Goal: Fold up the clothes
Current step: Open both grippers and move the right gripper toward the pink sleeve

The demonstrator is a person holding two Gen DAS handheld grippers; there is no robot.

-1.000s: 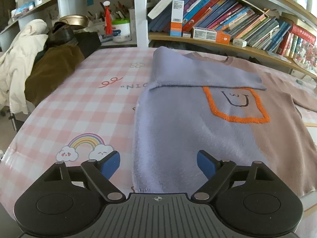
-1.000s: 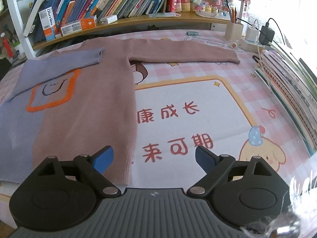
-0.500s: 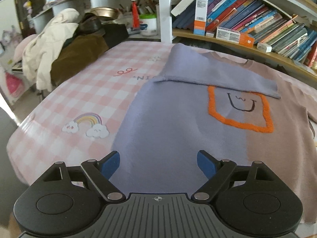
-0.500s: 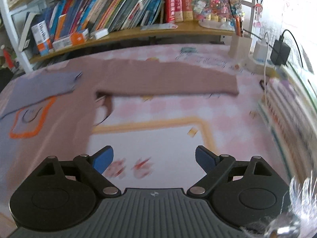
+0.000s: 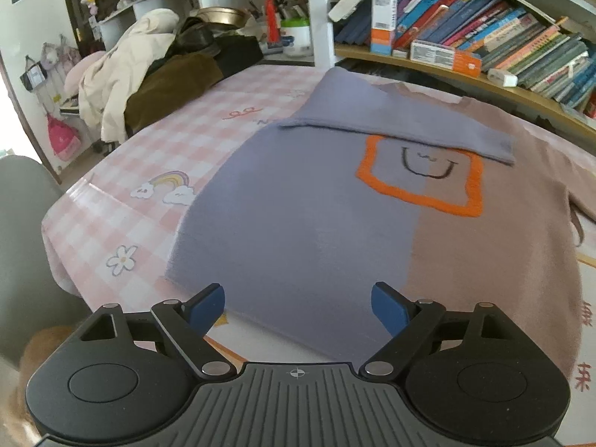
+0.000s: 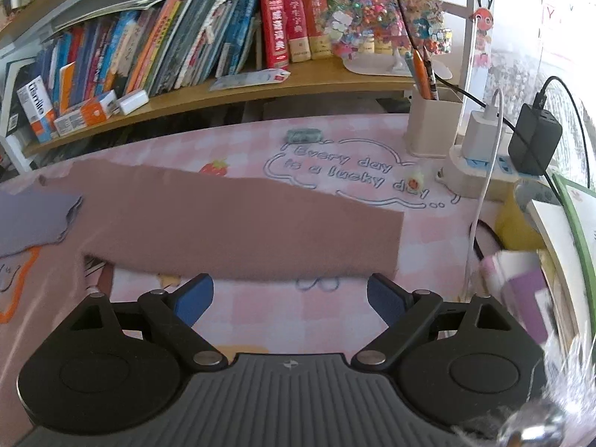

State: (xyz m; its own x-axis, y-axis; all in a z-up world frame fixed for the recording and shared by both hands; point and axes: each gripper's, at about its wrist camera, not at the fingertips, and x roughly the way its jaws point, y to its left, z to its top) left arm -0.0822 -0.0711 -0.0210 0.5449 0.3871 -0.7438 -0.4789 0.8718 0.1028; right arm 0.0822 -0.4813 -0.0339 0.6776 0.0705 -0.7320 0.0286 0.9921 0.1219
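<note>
Jaws of both grippers stand wide with nothing between them. The left gripper [image 5: 298,303] hangs over the near hem of the two-tone knitted sweater [image 5: 316,216], lilac on one half and dusty brown on the other, with an orange square and a smiling face on the chest. It lies flat on the pink checked bench [image 5: 156,149], its lilac sleeve [image 5: 391,126] already folded across the chest. The right gripper [image 6: 290,300] points at the brown sleeve [image 6: 238,223], stretched straight out over the bench. I judge the step in hand to be folding this second sleeve: the right jaws need to drop onto the cuff, pinch it and carry it across the body.
</note>
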